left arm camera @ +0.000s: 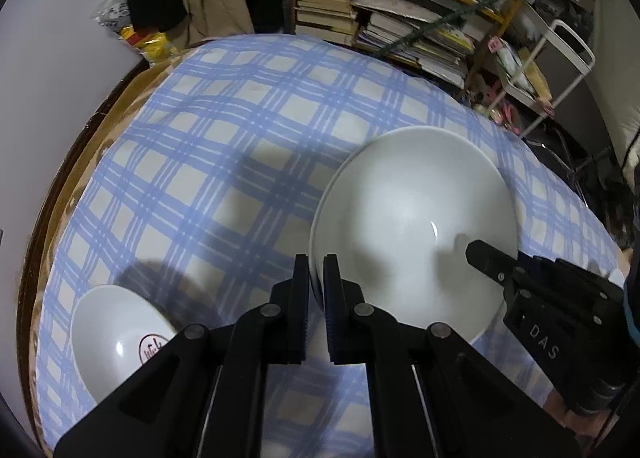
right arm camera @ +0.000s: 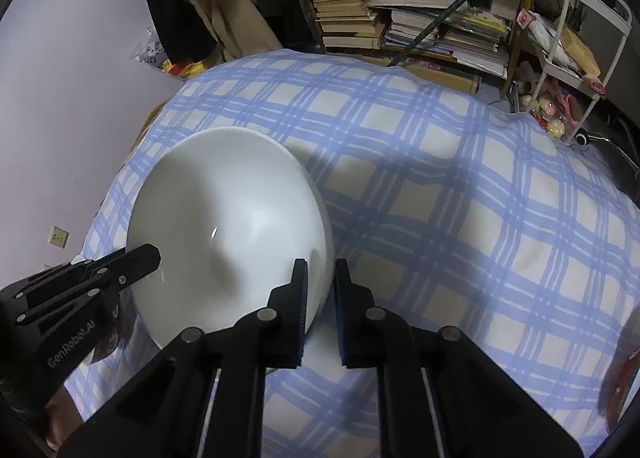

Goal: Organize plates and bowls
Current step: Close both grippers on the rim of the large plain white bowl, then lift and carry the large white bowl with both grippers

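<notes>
— Left wrist view: left gripper [left arm camera: 316, 270] pinches the big white bowl [left arm camera: 412, 226]'s near rim, over the checked cloth [left arm camera: 240, 130].
— And the right gripper [right arm camera: 321, 278]?
— Clamped on its opposite rim. Small bowl [left arm camera: 116, 334] sits left.

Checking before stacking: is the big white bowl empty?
Empty: the big bowl shows only bare glossy white inside, in both wrist views.

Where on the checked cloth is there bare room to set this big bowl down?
Bare cloth spreads right of the large white bowl, from the right gripper to the far edge. Another patch lies beyond the small bowl. It is crowded near the left gripper, between the bowls.
</notes>
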`<state>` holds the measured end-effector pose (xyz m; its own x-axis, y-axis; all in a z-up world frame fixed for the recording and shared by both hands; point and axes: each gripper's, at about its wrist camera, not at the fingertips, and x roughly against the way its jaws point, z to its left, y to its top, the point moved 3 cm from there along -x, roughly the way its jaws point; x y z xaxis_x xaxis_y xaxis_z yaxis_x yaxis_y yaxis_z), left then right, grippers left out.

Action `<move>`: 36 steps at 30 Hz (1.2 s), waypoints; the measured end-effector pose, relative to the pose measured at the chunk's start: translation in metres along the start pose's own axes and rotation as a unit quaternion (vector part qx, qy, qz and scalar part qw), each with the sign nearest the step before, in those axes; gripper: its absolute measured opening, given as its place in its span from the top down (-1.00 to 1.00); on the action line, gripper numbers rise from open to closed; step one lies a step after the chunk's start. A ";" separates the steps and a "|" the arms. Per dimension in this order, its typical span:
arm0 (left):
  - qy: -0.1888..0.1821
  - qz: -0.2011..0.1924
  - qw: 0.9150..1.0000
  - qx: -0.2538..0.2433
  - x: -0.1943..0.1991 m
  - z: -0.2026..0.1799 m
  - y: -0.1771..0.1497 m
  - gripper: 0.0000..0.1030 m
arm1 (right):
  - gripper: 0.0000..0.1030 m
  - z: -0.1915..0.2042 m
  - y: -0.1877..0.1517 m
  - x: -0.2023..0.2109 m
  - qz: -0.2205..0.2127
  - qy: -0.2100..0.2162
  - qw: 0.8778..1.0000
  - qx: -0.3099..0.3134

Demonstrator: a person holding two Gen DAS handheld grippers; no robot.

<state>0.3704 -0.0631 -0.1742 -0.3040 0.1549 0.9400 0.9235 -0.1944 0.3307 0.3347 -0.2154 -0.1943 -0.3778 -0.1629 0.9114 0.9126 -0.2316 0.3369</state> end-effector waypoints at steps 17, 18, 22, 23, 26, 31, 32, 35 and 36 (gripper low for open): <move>0.000 -0.003 1.000 -0.030 0.053 -0.029 -0.036 0.86 | 0.79 -0.003 -0.033 0.057 0.001 -0.014 1.000 0.010; -0.002 -0.005 0.999 -0.034 0.058 -0.033 -0.038 0.86 | 0.79 -0.006 -0.035 0.063 -0.001 -0.013 1.000 0.006; -0.004 -0.014 0.999 -0.045 0.073 -0.048 -0.044 0.86 | 0.79 -0.014 -0.043 0.080 -0.007 -0.015 1.000 -0.001; -0.006 -0.016 0.999 -0.046 0.077 -0.052 -0.045 0.86 | 0.79 -0.017 -0.046 0.086 -0.008 -0.017 1.000 -0.001; -0.010 -0.020 0.998 -0.054 0.085 -0.064 -0.050 0.86 | 0.79 -0.024 -0.053 0.099 -0.013 -0.025 1.000 -0.002; -0.020 -0.017 0.998 -0.063 0.090 -0.085 -0.065 0.86 | 0.79 -0.038 -0.067 0.118 -0.019 -0.038 0.999 -0.006; -0.023 -0.015 0.998 -0.063 0.090 -0.090 -0.068 0.86 | 0.79 -0.042 -0.070 0.122 -0.019 -0.041 0.999 -0.008; -0.028 -0.010 0.997 -0.068 0.090 -0.103 -0.080 0.86 | 0.79 -0.052 -0.082 0.132 -0.017 -0.050 0.999 -0.013; -0.030 -0.008 0.997 -0.070 0.089 -0.107 -0.084 0.86 | 0.79 -0.056 -0.087 0.135 -0.017 -0.055 0.998 -0.014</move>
<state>0.2404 -0.1368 -0.1090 -0.3003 0.2161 0.9291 0.8758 -0.3235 0.3583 0.1957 -0.2710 -0.1140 -0.3884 -0.0490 0.9202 0.8938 -0.2628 0.3633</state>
